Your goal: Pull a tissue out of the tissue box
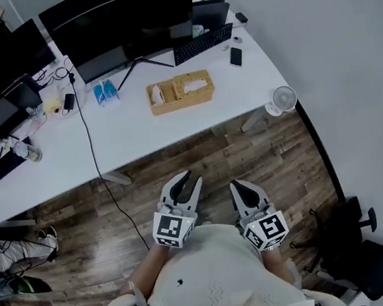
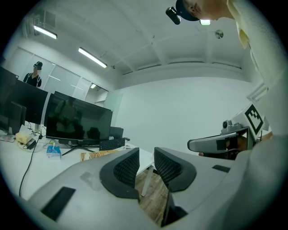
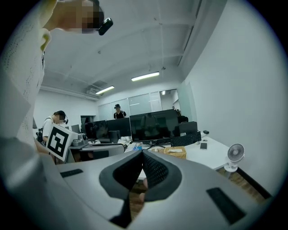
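Note:
A woven tissue box (image 1: 194,86) with a white tissue showing at its top stands on the white desk (image 1: 146,134), next to a shallow wooden tray (image 1: 158,98). Both grippers are held close to the person's body above the wood floor, well short of the desk. The left gripper (image 1: 192,177) is open and holds nothing; its own view (image 2: 146,155) shows a gap between the pads, with the box (image 2: 94,155) far off. The right gripper (image 1: 236,185) is shut and empty, its pads meeting (image 3: 143,155), and the box (image 3: 175,152) sits far ahead.
Dark monitors (image 1: 122,23), a keyboard (image 1: 202,44), a phone (image 1: 235,56) and a blue pack (image 1: 105,92) share the desk. A small white fan (image 1: 283,99) sits at its right corner. A black cable (image 1: 97,163) hangs to the floor. An office chair (image 1: 362,244) stands at the right.

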